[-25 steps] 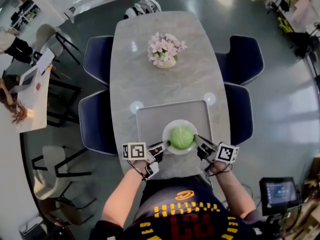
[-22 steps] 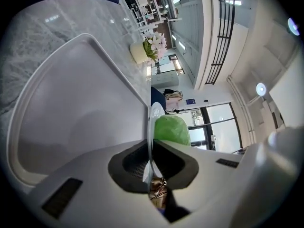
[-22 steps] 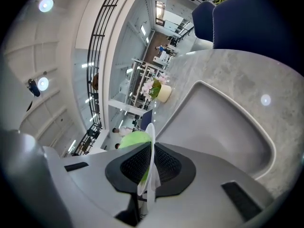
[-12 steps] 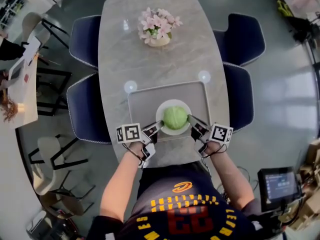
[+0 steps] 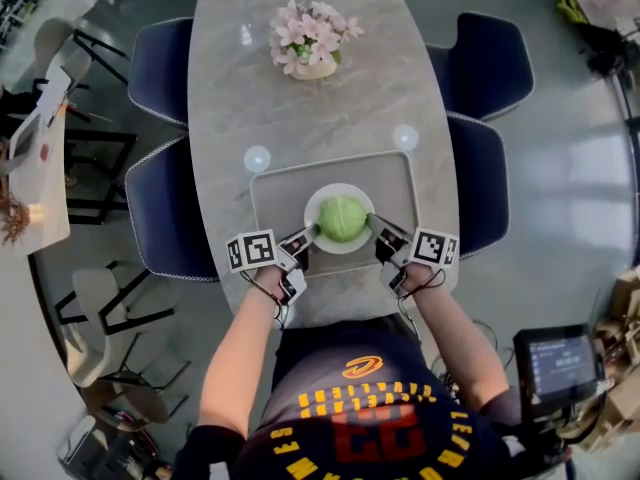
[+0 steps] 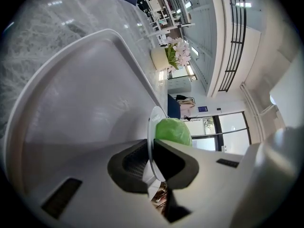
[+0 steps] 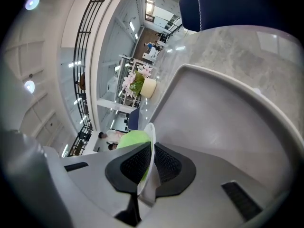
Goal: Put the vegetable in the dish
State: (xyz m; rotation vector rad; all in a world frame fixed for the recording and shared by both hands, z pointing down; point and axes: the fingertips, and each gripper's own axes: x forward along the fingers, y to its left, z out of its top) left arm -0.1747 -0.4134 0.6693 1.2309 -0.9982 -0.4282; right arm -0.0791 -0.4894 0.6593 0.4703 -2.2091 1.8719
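Observation:
A green round cabbage point(image 5: 342, 218) lies in a white dish point(image 5: 318, 205) over the grey tray point(image 5: 280, 193). My left gripper point(image 5: 310, 234) is shut on the dish's left rim, and my right gripper point(image 5: 372, 224) is shut on its right rim. In the left gripper view the thin white dish point(image 6: 151, 132) runs edge-on between the dark pads point(image 6: 135, 163), with the cabbage point(image 6: 173, 131) behind. The right gripper view shows the dish point(image 7: 150, 141) clamped between its pads point(image 7: 164, 163), the cabbage point(image 7: 133, 139) to the left. Whether the dish rests on the tray or hangs just above it, I cannot tell.
A vase of pink flowers point(image 5: 308, 38) stands at the far end of the marble table point(image 5: 300, 118). Two small round coasters point(image 5: 257, 158) point(image 5: 405, 136) lie beyond the tray's far corners. Dark blue chairs point(image 5: 160, 68) point(image 5: 490, 63) flank the table on both sides.
The dish with the cabbage and both grippers has shifted a little farther onto the tray, away from the person. Both grips are unchanged.

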